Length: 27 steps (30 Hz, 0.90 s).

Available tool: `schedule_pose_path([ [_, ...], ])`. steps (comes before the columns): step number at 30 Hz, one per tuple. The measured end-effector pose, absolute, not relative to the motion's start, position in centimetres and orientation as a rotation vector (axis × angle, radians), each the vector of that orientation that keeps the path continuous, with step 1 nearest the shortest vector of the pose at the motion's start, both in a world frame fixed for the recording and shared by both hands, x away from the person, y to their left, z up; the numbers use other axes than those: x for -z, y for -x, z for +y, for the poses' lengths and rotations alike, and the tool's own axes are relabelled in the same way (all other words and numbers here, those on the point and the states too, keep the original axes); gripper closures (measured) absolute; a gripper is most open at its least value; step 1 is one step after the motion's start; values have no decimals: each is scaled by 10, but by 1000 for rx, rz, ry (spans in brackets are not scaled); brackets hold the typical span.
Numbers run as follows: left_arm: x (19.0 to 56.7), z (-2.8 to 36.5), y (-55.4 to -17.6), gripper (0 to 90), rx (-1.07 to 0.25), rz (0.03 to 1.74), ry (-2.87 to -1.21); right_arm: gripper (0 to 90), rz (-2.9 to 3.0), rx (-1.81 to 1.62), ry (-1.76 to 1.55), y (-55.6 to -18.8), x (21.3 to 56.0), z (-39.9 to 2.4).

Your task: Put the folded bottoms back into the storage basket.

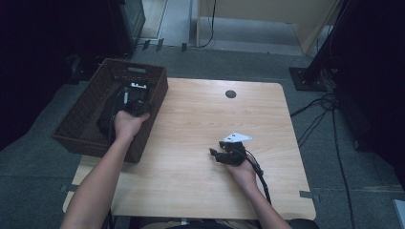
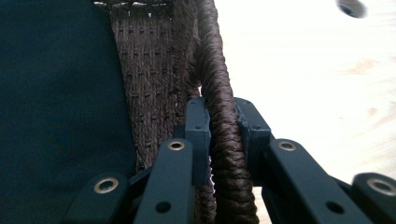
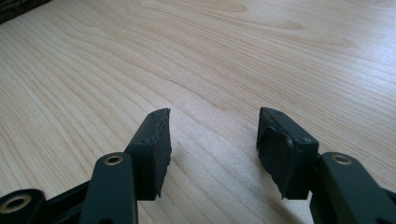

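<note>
One woven basket (image 1: 95, 102) sat at the tabletop's (image 1: 200, 157) edge, its braided rim (image 2: 224, 140) pinched between the jaws of the left gripper (image 2: 223, 126), which grasped it firmly. The right gripper (image 3: 212, 140) hovered with jaws released and nothing between them, bare wood beneath. The basket overhung the tabletop's side, so a pull on that single rim hold could probably tip it off or let the braid slip free. Counted: one basket, two grippers, one dark object (image 2: 56, 93) lying inside the basket beside the left jaws.

Overhead view; two table-level (image 1: 200, 143) close-ups
</note>
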<state>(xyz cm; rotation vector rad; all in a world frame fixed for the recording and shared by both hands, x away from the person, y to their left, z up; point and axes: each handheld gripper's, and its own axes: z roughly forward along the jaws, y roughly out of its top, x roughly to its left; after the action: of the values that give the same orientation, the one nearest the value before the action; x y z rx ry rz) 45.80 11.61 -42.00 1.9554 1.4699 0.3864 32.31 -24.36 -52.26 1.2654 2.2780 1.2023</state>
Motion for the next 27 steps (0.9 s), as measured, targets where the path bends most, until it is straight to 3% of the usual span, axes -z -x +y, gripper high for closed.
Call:
schedule_pose_path([
  [21, 421, 128, -469, 763, -391, 1570, -1875, 451, 2276, -1186, -1262, -325, 522, -241],
  [25, 421, 129, -469, 746, -376, 1568, -1870, 450, 2275, -1185, -1260, -325, 522, -241],
  [27, 422, 130, -469, 693, -371, 1561, -1895, 450, 2275, -1190, -1260, -326, 522, -241],
])
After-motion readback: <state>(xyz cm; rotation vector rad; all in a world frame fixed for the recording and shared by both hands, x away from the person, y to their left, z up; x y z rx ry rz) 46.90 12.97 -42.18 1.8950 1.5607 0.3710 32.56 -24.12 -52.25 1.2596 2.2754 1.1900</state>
